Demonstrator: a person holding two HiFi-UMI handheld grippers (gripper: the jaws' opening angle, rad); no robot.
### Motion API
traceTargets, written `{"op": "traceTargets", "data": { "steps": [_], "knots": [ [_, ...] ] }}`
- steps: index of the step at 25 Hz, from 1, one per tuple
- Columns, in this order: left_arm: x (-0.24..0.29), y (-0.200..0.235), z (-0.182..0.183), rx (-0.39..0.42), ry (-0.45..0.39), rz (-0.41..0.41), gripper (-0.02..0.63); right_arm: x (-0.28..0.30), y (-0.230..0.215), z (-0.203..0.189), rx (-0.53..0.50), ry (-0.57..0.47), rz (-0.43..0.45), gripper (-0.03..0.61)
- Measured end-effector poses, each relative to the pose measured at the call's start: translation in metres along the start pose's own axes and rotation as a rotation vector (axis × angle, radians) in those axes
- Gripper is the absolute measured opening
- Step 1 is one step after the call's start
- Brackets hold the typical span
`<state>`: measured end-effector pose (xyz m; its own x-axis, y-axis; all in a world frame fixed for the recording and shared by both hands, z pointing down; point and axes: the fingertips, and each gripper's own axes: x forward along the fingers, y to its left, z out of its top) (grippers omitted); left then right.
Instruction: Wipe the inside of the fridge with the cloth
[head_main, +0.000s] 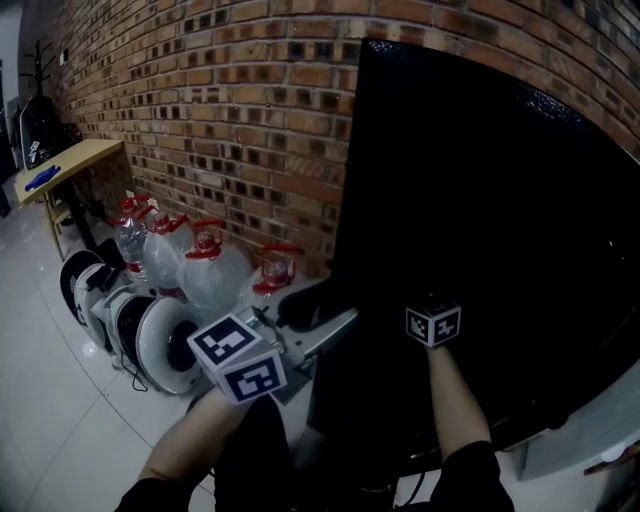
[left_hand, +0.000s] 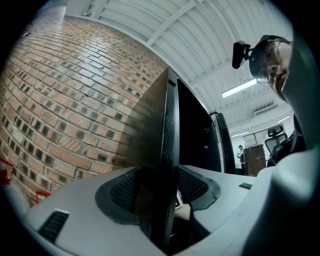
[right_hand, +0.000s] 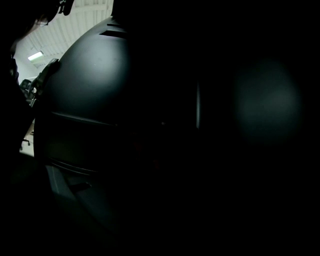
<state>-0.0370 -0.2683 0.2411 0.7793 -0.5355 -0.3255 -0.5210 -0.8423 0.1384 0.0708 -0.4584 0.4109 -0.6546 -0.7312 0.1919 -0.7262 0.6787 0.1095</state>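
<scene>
The black fridge (head_main: 480, 200) fills the right of the head view. My left gripper (head_main: 325, 335) is at the fridge's left side. In the left gripper view the left gripper (left_hand: 167, 197) is shut on the thin black edge of the fridge door (left_hand: 170, 125), one pad on each face. My right arm reaches into the dark fridge, and only the right gripper's marker cube (head_main: 433, 325) shows, its jaws lost in the black. The right gripper view is almost wholly dark, with a dim grey rounded shape (right_hand: 85, 75) at the left. No cloth shows in any view.
A brick wall (head_main: 230, 100) runs behind and left of the fridge. Several water jugs with red caps (head_main: 205, 270) and white round reels (head_main: 150, 340) stand on the white tiled floor at its foot. A wooden table (head_main: 70, 160) stands at the far left.
</scene>
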Motion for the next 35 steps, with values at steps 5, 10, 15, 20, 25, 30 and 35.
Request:
{"op": "traceTargets", "data": {
  "steps": [5, 10, 15, 20, 25, 30, 35],
  "knots": [
    [0.000, 0.001, 0.000, 0.006, 0.003, -0.001, 0.242, 0.006, -0.016, -0.002, 0.008, 0.008, -0.036, 0.081],
    [-0.001, 0.001, -0.001, 0.008, -0.005, 0.004, 0.242, 0.014, -0.033, -0.019, -0.008, 0.096, -0.093, 0.078],
    [0.002, -0.001, -0.001, 0.017, -0.001, 0.000, 0.242, 0.019, -0.054, -0.028, 0.014, 0.145, -0.193, 0.078],
    [0.000, 0.000, -0.002, 0.019, -0.001, 0.013, 0.236, 0.007, -0.052, -0.023, -0.010, 0.141, -0.238, 0.077],
    [-0.001, 0.002, -0.001, 0.008, -0.012, 0.021, 0.238, -0.033, -0.061, 0.048, -0.037, 0.011, -0.314, 0.077],
    [0.006, -0.002, 0.008, 0.096, 0.096, 0.050, 0.236, -0.067, -0.067, 0.163, -0.106, -0.155, -0.381, 0.077],
    [0.012, -0.015, 0.042, 0.272, 0.069, 0.093, 0.238, -0.081, -0.068, 0.251, -0.153, -0.267, -0.463, 0.077]
  ]
}}
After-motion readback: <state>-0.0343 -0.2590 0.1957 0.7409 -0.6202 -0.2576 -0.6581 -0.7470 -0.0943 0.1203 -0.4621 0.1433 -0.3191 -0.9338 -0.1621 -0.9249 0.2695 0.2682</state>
